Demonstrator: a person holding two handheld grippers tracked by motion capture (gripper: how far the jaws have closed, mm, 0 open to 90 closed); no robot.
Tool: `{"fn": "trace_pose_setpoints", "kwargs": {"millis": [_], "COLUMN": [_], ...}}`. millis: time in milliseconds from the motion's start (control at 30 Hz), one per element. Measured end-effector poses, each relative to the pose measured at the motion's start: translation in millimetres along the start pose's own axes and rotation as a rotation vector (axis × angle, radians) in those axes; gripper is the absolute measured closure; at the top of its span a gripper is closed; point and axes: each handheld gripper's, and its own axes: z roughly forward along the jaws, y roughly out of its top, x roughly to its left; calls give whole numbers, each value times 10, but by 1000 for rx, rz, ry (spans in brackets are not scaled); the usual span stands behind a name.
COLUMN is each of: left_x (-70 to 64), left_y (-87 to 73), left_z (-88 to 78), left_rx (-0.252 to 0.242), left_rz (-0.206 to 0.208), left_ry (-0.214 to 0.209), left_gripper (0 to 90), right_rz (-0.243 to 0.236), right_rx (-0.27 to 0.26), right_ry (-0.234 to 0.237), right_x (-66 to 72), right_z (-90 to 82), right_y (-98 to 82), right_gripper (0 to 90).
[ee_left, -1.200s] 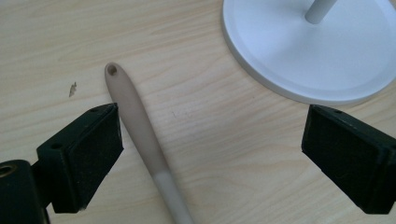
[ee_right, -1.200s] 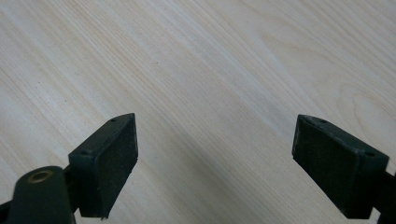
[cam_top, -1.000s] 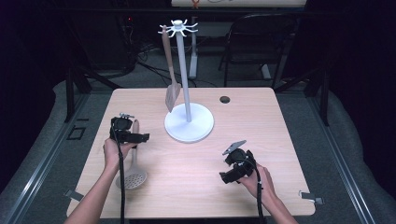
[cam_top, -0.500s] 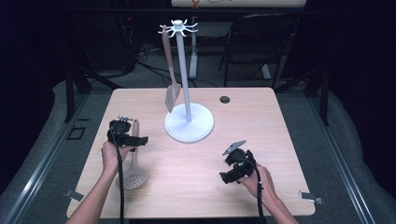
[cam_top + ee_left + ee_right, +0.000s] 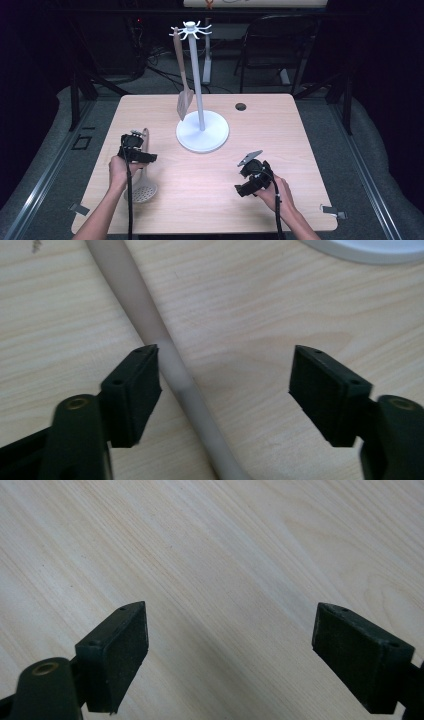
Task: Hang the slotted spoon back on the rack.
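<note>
The left gripper (image 5: 225, 385) has just been closing, fingers spread astride the skimmer's handle (image 5: 150, 330); its hand hides the handle's middle. The right gripper (image 5: 230, 645) stays spread.

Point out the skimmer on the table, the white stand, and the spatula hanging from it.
skimmer (image 5: 141, 191), high view, on its perforated head
white stand (image 5: 212, 136), high view, on its round base
spatula (image 5: 184, 102), high view, on its blade

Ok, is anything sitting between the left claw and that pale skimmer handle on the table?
Nothing visible. The left claw has been closing with the pale slotted skimmer's handle already between its jaws, beside one pad with a gap to the other, on the light wooden table. The white rack base stands apart.
</note>
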Motion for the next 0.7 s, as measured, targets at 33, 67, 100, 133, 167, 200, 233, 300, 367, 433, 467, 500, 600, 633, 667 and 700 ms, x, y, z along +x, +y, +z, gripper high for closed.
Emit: {"fn": "trace_pose_setpoints", "kwargs": {"millis": [33,67,100,133,167,200,233,300,367,433,467,500,600,633,667,700], "left_x": [0,0,-2,-7,-5,-8,-12,-11,1,12,22,26,36,39,45,50], "left_y": [-7,-13,-17,-25,-27,-32,-36,-40,-46,-49,-53,-58,-67,-67,-67,-70], "left_z": [22,42,57,78,87,93,93,86,83,90,105,116,133,131,129,128], "left_rx": [15,31,37,40,46,46,45,44,41,52,63,66,60,60,60,57], "left_rz": [6,15,20,17,26,33,37,43,39,36,32,29,20,21,22,21], "left_ry": [6,10,14,18,20,24,33,44,52,64,64,69,72,72,73,72], "left_gripper": [322,333,359,366,379,408,427,475,518,543,525,509,509,522,533,543], "right_rz": [-1,3,-1,-2,-1,1,1,6,4,1,0,-1,1,1,0,0], "right_rx": [-3,-6,-1,2,4,1,0,-4,-2,0,1,2,-2,-2,-1,-1], "right_ry": [2,6,3,3,3,4,3,7,5,2,2,1,0,-2,-2,-1], "right_x": [0,5,4,5,6,5,4,4,3,5,6,8,13,11,8,6], "right_z": [2,6,9,10,11,11,10,11,9,8,7,6,4,3,4,7], "right_y": [2,2,3,3,3,2,2,1,0,1,1,2,3,3,3,2], "right_gripper": [145,145,145,144,144,144,144,144,144,144,144,144,145,145,145,145]}}
